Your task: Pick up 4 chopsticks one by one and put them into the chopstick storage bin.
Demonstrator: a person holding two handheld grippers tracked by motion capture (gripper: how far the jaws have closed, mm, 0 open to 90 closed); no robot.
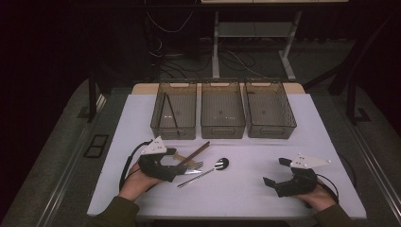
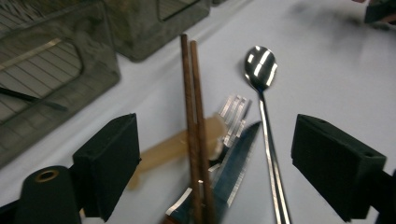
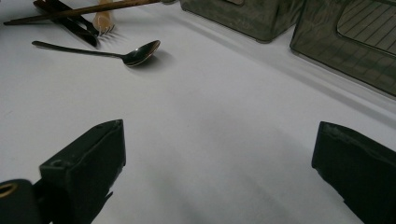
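A heap of cutlery lies on the white table (image 1: pixel 246 189) in front of the left bin. In it are a pair of brown chopsticks (image 2: pixel 194 107), a steel spoon (image 2: pixel 260 65), a fork (image 2: pixel 233 114), a knife (image 2: pixel 238 158) and a pale wooden handle (image 2: pixel 173 147). My left gripper (image 1: pixel 176 163) hovers over this heap, open. In the left gripper view (image 2: pixel 219 140) the chopsticks, knife and spoon handle lie between its black jaws, with clear gaps on both sides. My right gripper (image 1: pixel 274 171) rests open near the front right of the table, and in the right gripper view (image 3: pixel 219 149) bare table shows between its jaws. The spoon (image 3: pixel 135 53) lies well beyond it.
Three smoky see-through bins stand side by side at the back of the table: left (image 1: pixel 173 132), middle (image 1: pixel 222 131) and right (image 1: pixel 272 131). A thin dark stick (image 1: pixel 170 111) leans inside the left bin. Desk legs and cables stand on the dark floor behind.
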